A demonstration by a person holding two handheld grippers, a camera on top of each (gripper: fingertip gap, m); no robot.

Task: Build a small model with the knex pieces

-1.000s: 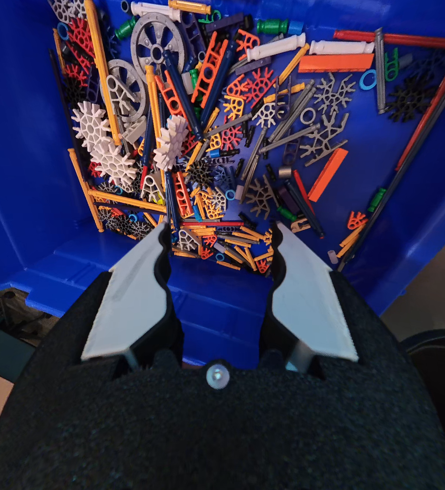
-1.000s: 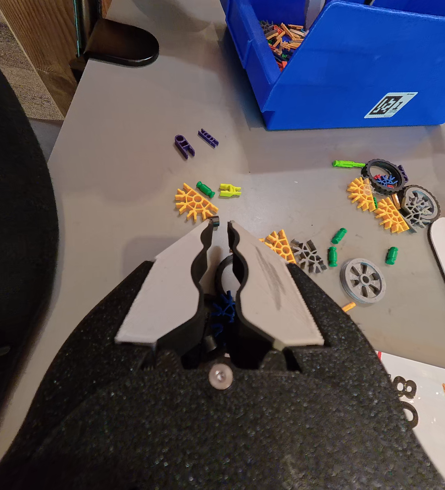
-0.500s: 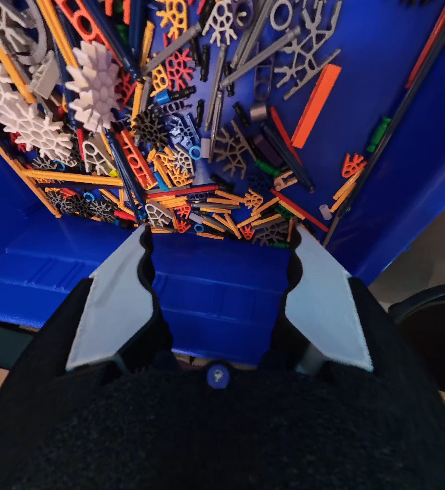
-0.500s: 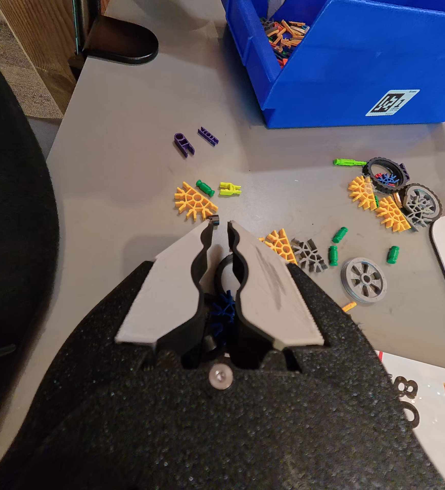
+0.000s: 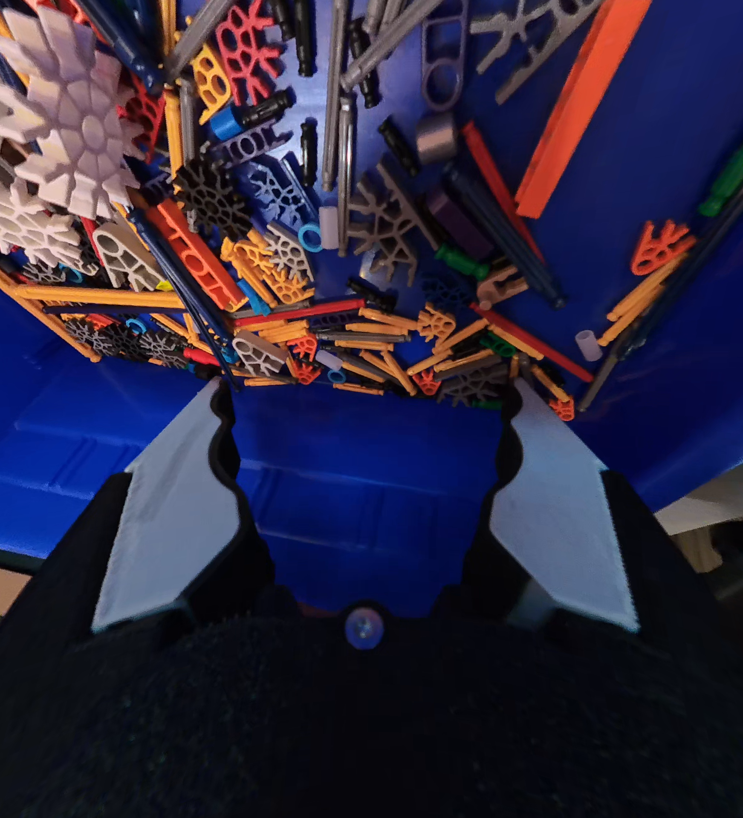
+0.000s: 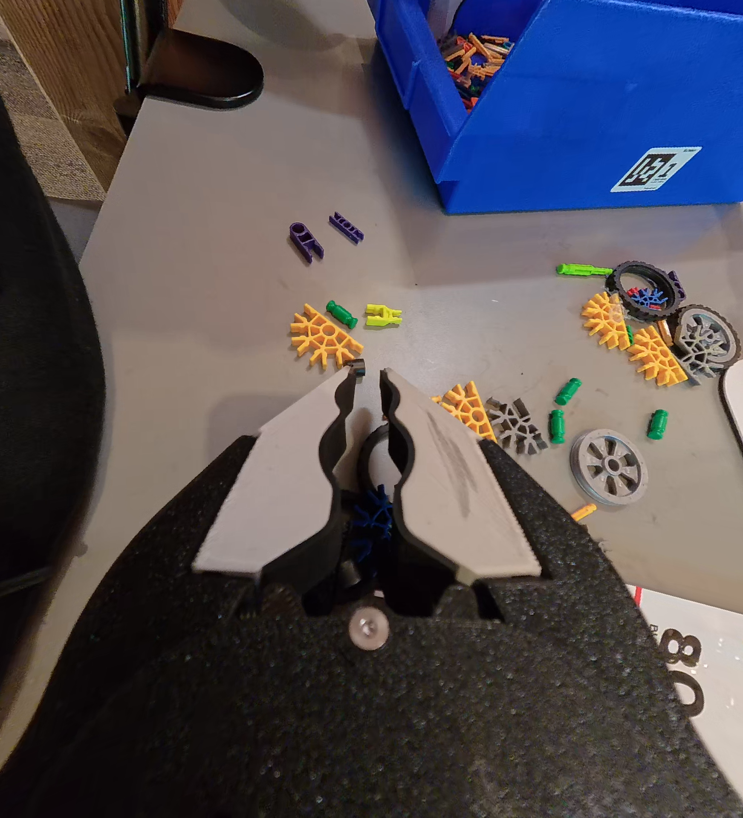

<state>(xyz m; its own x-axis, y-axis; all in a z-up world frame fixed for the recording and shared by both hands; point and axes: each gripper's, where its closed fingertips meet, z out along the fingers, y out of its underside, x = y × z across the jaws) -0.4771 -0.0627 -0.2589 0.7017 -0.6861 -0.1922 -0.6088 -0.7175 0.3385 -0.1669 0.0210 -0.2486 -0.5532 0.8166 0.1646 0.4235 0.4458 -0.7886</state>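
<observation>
While its fingers stand spread wide with nothing between them, the left claw [image 5: 367,394] hangs over the near wall of the blue bin [image 5: 352,478], its tips level with the near edge of a heap of plastic construction pieces [image 5: 360,345]. Closest to the tips lie short yellow rods, mostly lengthwise across the frame, and a thin red rod [image 5: 298,312] running left to right with a slight rise to the right. A flat orange bar [image 5: 577,106] sits at upper right, its long axis slanting from lower left to upper right. White snowflake connectors [image 5: 68,128] fill the upper left.

The right claw [image 6: 371,376] is nearly closed, a narrow gap left at the tips. Between its fingers, deep toward the base, sit a black ring-shaped tire [image 6: 371,456] and a dark blue snowflake connector [image 6: 371,518]; whether the fingers press on them I cannot tell. It hovers above the grey bench [image 6: 228,221]. Just beyond the tips lies a yellow fan-shaped connector [image 6: 323,336] with a short green rod [image 6: 341,314] beside it. A grey spoked wheel [image 6: 608,467] lies at right centre.
</observation>
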